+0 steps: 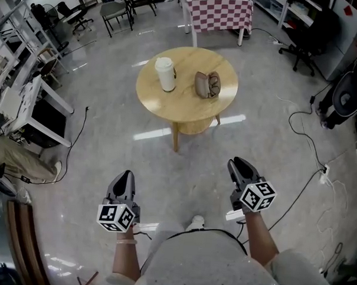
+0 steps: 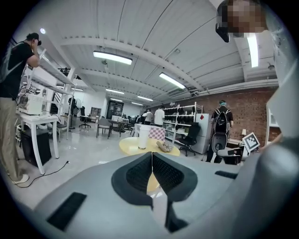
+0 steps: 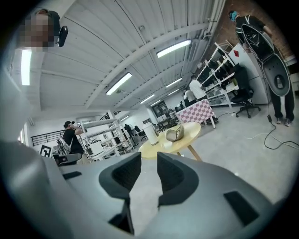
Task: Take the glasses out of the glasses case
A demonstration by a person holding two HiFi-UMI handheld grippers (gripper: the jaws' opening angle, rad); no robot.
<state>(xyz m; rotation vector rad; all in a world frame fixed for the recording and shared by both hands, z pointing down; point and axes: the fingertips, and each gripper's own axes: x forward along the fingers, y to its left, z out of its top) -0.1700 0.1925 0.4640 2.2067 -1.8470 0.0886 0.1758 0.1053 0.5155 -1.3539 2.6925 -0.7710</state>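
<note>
A brown glasses case [image 1: 207, 84] lies on the right half of a round wooden table [image 1: 186, 110], with its lid up. Something like glasses shows inside, too small to tell for sure. Both grippers hover over the floor well short of the table. My left gripper [image 1: 124, 177] is shut, its pads pressed together with nothing in them [image 2: 152, 156]. My right gripper [image 1: 240, 166] is open, and only floor shows through the gap between its pads [image 3: 148, 161]. Each gripper view shows the case far ahead [image 2: 164, 146] [image 3: 174, 134].
A white lidded cup [image 1: 165, 74] stands on the table left of the case. Behind the table is a checkered-cloth table [image 1: 217, 10]. A white desk [image 1: 44, 100] stands left, cables [image 1: 308, 139] trail across the floor right, and a person [image 2: 14, 93] stands far left.
</note>
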